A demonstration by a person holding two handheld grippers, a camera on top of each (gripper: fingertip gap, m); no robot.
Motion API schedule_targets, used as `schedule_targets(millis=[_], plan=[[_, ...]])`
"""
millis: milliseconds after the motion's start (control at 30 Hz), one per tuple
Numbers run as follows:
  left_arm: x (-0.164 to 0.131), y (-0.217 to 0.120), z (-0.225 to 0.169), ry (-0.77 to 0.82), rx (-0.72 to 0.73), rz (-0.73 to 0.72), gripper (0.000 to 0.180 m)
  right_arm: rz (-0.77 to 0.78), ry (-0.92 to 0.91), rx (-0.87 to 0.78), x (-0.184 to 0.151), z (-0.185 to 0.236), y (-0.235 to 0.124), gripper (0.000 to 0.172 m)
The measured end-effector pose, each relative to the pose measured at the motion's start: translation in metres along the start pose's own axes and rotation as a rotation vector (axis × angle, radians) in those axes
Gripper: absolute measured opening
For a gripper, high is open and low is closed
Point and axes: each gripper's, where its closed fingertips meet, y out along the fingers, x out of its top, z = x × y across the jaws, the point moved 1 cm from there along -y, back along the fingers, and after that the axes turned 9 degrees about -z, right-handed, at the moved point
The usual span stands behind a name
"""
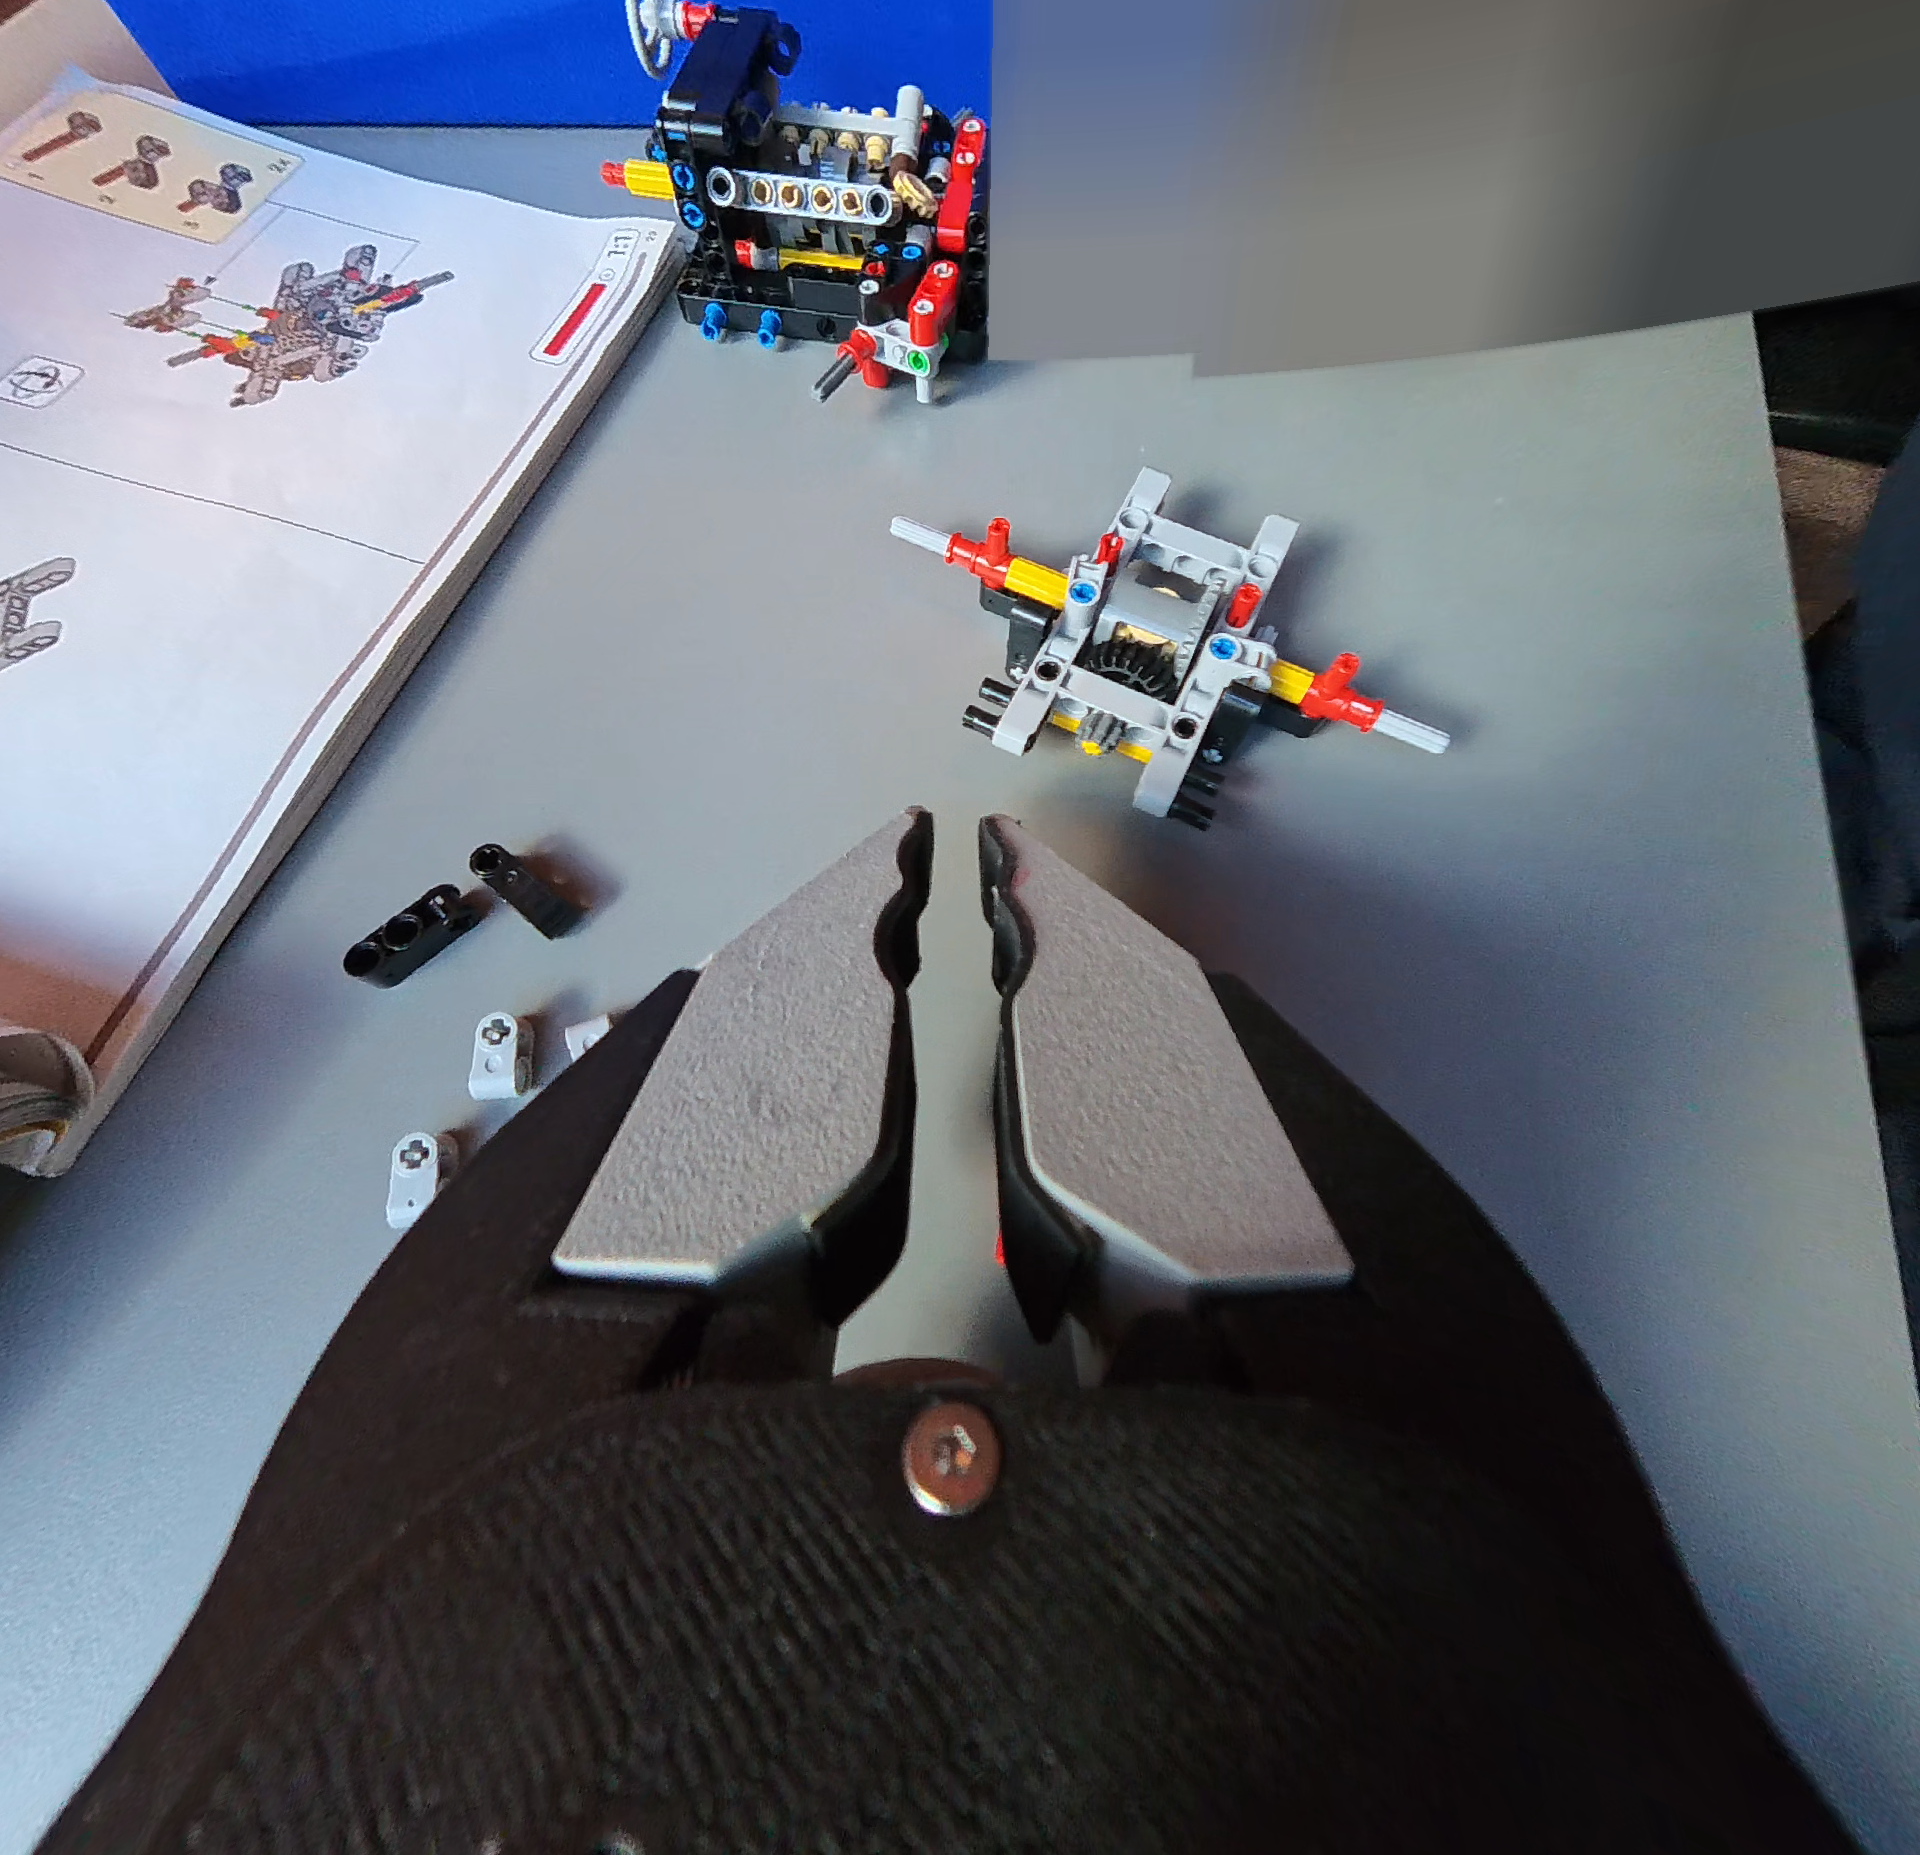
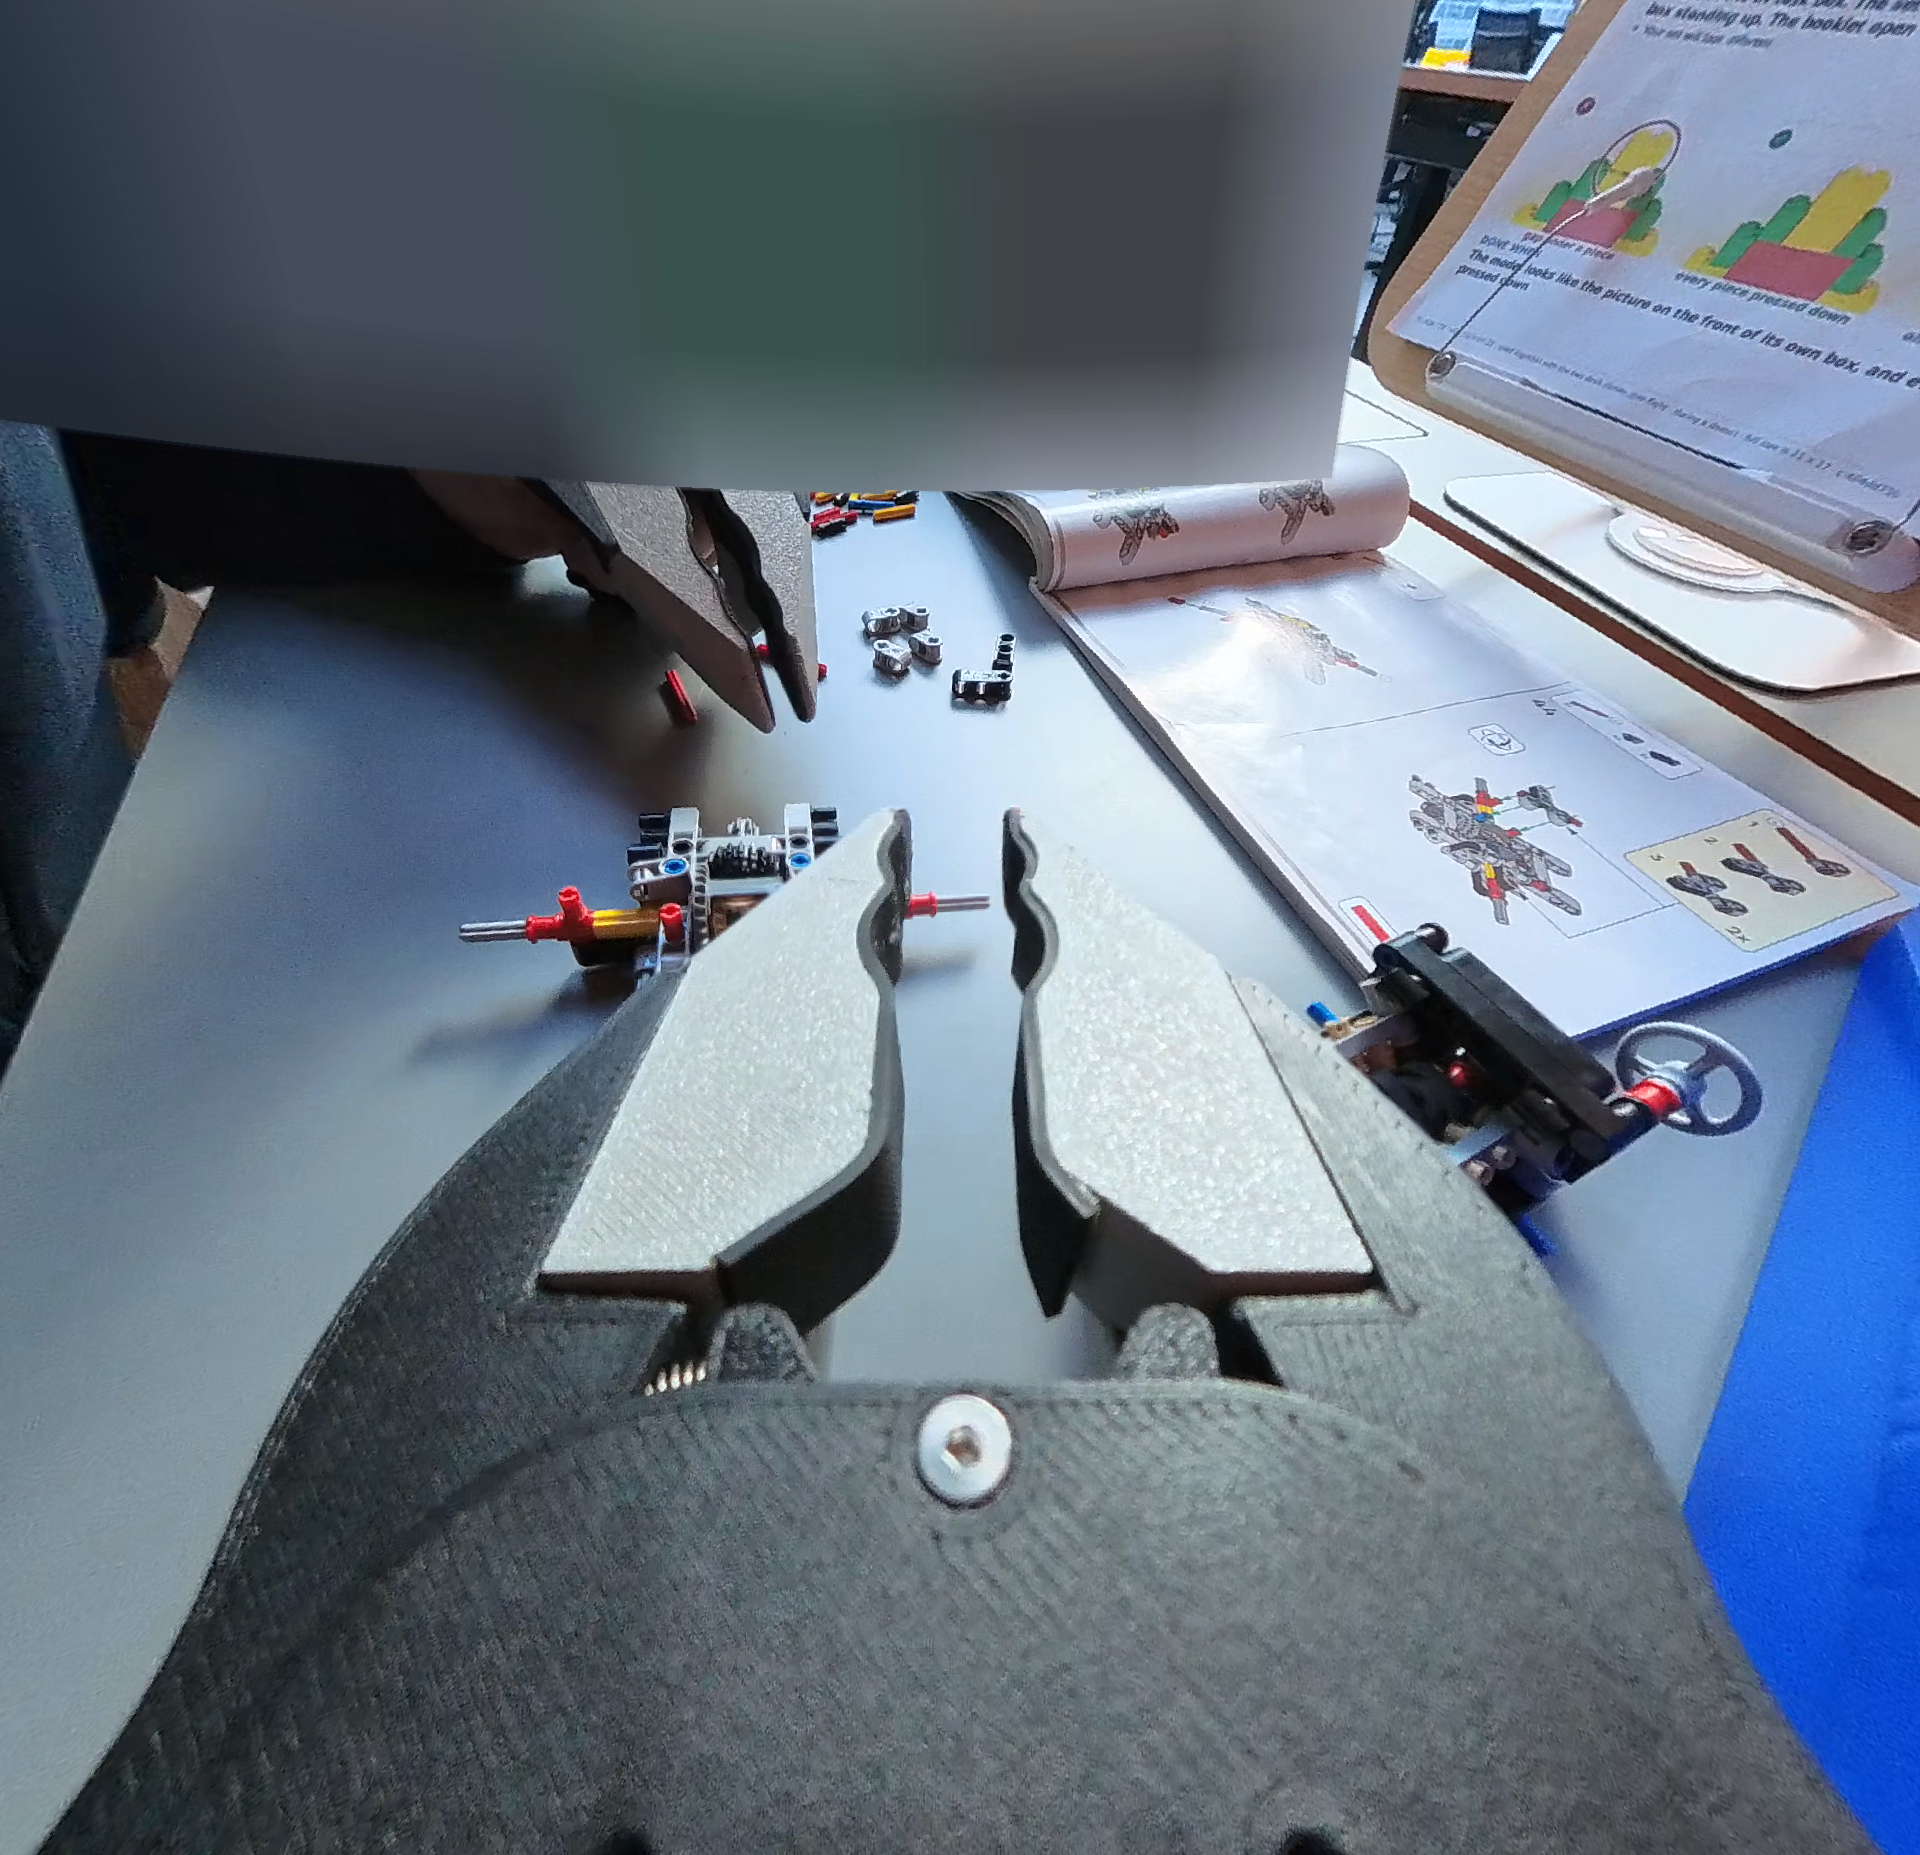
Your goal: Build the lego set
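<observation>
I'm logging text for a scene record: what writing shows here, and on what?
I won't quote any writing.
Sheet on the wooden stand: printed lines, legible.
Open instruction booklet: small numbers, mostly blurred.
Grey brick model: no writing seen.

Your right gripper's grey finger (image 2: 790,995) hides half the grey-framed brick axle assembly (image 2: 717,860); the black steering-wheel brick model (image 2: 1496,1057) sits partly behind the other.
</observation>
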Motion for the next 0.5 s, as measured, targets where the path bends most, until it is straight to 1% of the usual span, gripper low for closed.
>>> schedule_targets(millis=[167, 300, 433, 500], plan=[[-0.001, 0.001, 0.001, 0.030, 0.026, 0.013, 0.006, -0.053, 0.036, -0.030, 0.009, -0.008, -0.005, 0.014], [0.000, 0.001, 0.003, 0.054, 0.050, 0.011, 0.005, -0.088, 0.081, -0.055, 0.013, -0.016, -0.009, 0.019], [0.002, 0.000, 0.008, 0.054, 0.072, -0.005, 0.005, -0.088, 0.100, -0.081, 0.011, -0.024, -0.010, 0.025], [0.003, -0.001, 0.011, 0.053, 0.084, -0.014, 0.005, -0.082, 0.097, -0.095, 0.010, -0.027, -0.011, 0.025]])
